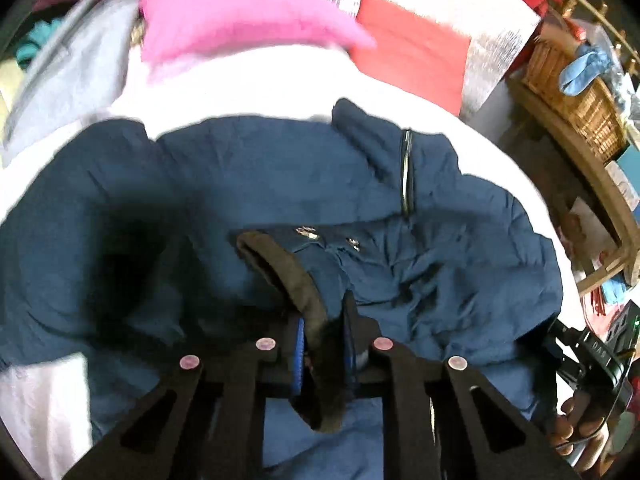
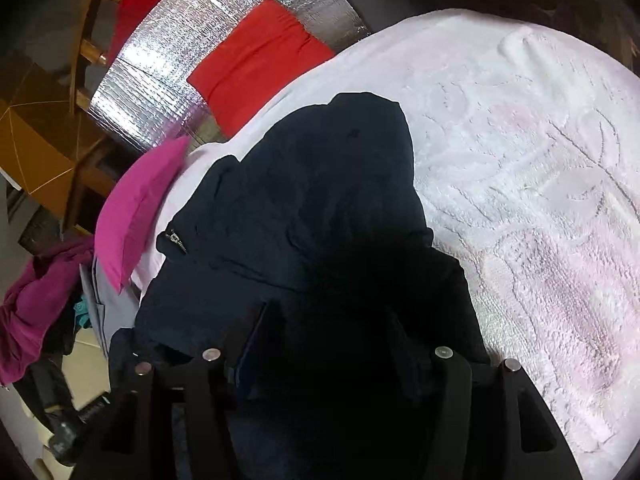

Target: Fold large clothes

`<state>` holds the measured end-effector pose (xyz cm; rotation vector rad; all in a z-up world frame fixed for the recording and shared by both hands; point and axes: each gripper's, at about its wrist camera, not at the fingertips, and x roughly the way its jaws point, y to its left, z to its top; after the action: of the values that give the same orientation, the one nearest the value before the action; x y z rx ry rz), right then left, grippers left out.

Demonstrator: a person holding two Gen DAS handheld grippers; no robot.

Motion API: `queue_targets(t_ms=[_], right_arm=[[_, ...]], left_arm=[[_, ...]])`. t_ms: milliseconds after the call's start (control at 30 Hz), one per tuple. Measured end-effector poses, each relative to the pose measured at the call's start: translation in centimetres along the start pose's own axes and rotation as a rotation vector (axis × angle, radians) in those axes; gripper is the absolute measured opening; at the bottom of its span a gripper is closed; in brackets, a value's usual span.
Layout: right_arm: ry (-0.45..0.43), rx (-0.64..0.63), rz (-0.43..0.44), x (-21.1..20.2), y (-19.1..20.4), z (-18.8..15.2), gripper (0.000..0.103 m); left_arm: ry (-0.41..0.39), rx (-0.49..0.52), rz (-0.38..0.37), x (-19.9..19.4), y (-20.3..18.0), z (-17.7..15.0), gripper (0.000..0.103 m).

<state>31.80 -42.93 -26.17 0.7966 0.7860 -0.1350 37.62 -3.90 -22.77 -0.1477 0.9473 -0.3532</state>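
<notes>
A dark blue padded jacket (image 1: 280,200) lies spread on a white textured bedspread (image 1: 248,88). It has a zipper (image 1: 406,172) and a brown fur-trimmed edge (image 1: 288,268). My left gripper (image 1: 324,340) is shut on that fur-trimmed edge, with blue pads on either side of it. In the right wrist view the jacket (image 2: 320,200) looks almost black and lies on the bedspread (image 2: 540,200). My right gripper (image 2: 328,332) is over the jacket with its fingers apart and dark fabric filling the gap; I cannot tell whether it grips the fabric.
A pink pillow (image 1: 240,16) and a grey garment (image 1: 76,80) lie beyond the jacket. A red cloth (image 1: 416,52) lies on silver foil sheeting (image 2: 160,80). A wicker basket (image 1: 576,96) stands on wooden furniture at the right. Magenta clothes (image 2: 36,304) are piled at the left.
</notes>
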Motion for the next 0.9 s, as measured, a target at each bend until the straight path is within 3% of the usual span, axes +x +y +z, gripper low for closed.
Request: queue_targets(t_ms=[200, 333, 400, 500, 600, 633, 700, 733, 900], right_arm=[[0.0, -0.027, 0.006, -0.1, 0.0, 0.0, 0.063], [0.01, -0.05, 0.013, -0.3, -0.2, -0.3, 0.066], [0.032, -0.07, 0.037, -0.5, -0.1, -0.3, 0.075], [0.07, -0.091, 0.02, -0.9, 0.5, -0.1, 0.083], [0.053, -0.114, -0.02, -1.9, 1.8, -0.1, 0.083], [0.039, -0.136, -0.006, -2.3, 2.6, -0.1, 0.082], [0.014, -0.203, 0.012, -2.8, 4.8, -0.3, 0.062], [0.015, -0.235, 0.013, -2.7, 5.9, -0.5, 0.058], [0.096, -0.288, 0.055, 0.2, 9.8, -1.5, 0.056]], left_arm=[[-0.117, -0.006, 0.018, -2.3, 1.7, 1.8, 0.015], [-0.017, -0.043, 0.038, 0.0, 3.0, 1.9, 0.015], [0.051, -0.035, 0.086, 1.6, 3.1, 1.8, 0.016], [0.05, -0.035, 0.109, 1.7, 3.3, 2.0, 0.022], [0.042, -0.043, 0.124, 1.5, 3.6, 2.0, 0.024], [0.049, -0.049, 0.12, 1.6, 3.7, 2.1, 0.024], [0.05, -0.05, 0.121, 1.5, 3.9, 2.0, 0.024], [0.042, -0.044, 0.124, 1.3, 3.7, 2.1, 0.024], [-0.019, -0.016, 0.157, 0.4, 3.1, 2.0, 0.024]])
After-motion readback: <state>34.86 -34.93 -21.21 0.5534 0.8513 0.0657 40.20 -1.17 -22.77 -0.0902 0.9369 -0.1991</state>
